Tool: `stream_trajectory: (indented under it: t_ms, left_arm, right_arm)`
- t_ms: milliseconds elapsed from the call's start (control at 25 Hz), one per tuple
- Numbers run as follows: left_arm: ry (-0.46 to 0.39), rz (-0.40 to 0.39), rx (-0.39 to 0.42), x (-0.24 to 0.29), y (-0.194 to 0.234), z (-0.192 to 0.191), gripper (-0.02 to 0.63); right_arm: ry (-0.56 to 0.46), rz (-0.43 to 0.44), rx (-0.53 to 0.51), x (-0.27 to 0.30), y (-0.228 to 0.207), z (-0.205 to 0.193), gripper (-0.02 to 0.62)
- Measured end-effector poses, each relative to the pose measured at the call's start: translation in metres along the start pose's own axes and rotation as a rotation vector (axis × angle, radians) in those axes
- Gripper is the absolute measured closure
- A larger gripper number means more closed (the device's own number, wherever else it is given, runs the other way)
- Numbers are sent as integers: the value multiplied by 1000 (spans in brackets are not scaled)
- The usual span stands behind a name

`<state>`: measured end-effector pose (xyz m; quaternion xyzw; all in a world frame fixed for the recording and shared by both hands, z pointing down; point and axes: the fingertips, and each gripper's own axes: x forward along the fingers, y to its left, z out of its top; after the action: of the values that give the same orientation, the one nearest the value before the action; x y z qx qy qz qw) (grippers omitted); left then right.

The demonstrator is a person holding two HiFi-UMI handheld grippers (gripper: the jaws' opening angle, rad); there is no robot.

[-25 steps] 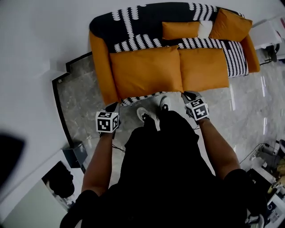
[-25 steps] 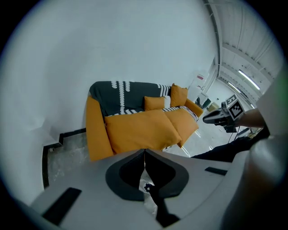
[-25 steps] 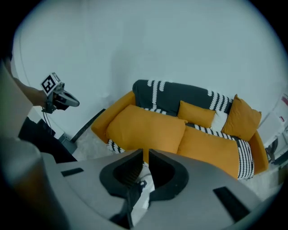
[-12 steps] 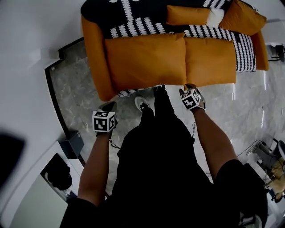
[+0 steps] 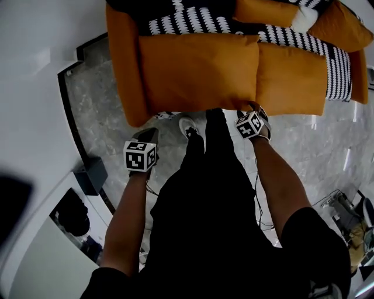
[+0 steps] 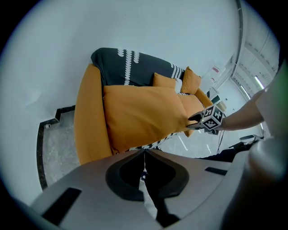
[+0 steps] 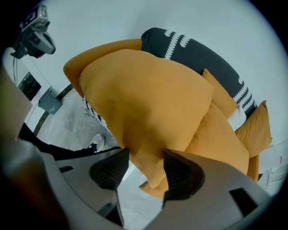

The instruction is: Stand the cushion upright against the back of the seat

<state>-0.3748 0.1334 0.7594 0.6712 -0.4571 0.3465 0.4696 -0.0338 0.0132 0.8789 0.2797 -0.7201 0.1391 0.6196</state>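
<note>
The big orange cushion lies flat on the left part of the sofa seat. It is not standing up. Its far edge is next to the black and white cover on the sofa's back. Its near edge hangs a little over the front of the seat.

My right gripper is at the near right corner of this cushion and points down at it. Its jaws have just been opening and now stand wide apart. The soft corner of the cushion sits between them, but I cannot tell if it touches the dark pads. They do not squeeze it.

My left gripper is lower down, over the grey stone floor, near the sofa's left front corner. Its jaws are pressed together with nothing in them. It does not touch the cushion.

To the right of the big cushion lies a second orange seat cushion, touching it side by side. Two smaller orange cushions sit far back by the sofa's back. My white shoe is on the floor just in front of the sofa, between my two grippers.
</note>
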Motion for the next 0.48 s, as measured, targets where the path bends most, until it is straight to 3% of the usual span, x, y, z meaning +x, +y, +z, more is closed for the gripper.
stream_trajectory:
  t_ms: [240, 480]
  left_arm:
    - [2, 14, -12, 1, -1, -1, 589]
    - [-8, 41, -12, 12, 4, 18, 589]
  right_arm:
    - [23, 28, 46, 15, -3, 7, 382]
    - [-39, 117, 104, 1, -8, 20, 485]
